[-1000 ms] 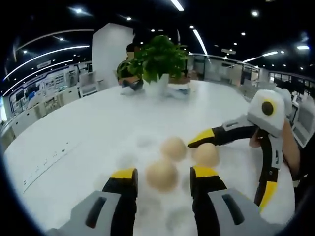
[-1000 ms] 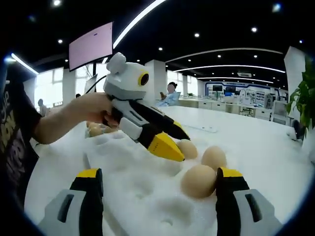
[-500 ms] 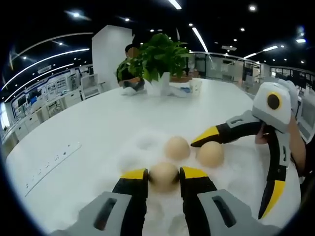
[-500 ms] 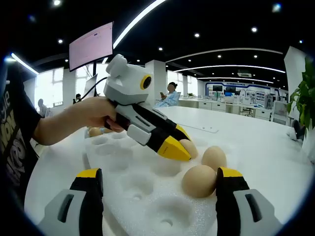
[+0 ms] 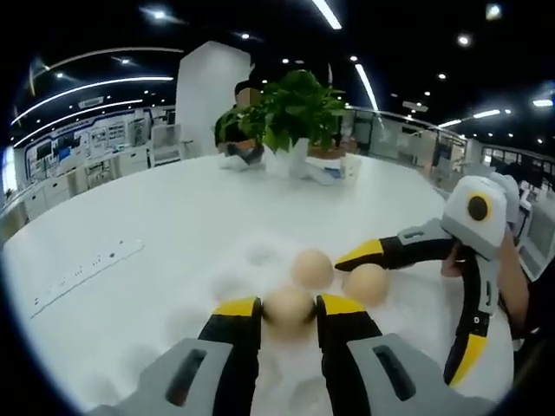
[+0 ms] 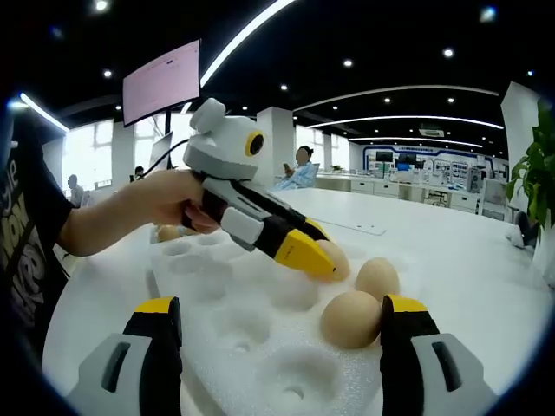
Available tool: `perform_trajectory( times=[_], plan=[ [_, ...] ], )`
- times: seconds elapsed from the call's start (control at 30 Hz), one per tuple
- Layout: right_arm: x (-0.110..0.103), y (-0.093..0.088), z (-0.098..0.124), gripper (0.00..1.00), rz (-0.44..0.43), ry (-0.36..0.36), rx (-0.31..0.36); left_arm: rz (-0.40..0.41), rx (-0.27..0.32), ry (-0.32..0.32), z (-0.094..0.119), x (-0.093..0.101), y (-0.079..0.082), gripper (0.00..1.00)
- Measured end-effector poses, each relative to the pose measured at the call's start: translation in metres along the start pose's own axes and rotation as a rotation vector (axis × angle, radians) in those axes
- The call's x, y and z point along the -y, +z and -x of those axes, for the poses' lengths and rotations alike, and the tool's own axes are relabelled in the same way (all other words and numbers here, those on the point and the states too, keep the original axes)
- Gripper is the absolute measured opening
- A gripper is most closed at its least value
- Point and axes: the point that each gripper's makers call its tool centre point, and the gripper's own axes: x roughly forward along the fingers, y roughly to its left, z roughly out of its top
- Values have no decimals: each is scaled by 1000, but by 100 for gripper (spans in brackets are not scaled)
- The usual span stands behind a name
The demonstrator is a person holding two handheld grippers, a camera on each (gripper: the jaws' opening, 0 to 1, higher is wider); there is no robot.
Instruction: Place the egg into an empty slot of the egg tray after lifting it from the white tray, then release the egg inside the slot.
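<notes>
Over the egg tray (image 6: pixel 234 329) holding 2 eggs, left gripper (image 5: pixel 289 309) fingers clamp an egg (image 5: pixel 289 307); right gripper (image 6: pixel 277 325) gapes.

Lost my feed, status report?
Left gripper shut on egg over white tray. Right gripper open, idle. Two eggs close ahead.

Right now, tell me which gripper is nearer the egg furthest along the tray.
Left. The left gripper is shut on that egg in the white tray. The right gripper stands open and apart from it, its jaw beside a different egg.
</notes>
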Motion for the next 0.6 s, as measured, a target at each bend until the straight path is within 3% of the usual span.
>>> perform_trajectory(
  times=[0.6],
  plan=[
    [3,0,0,99,1,3,4,12,45,-4,21,0,13,25]
  ],
)
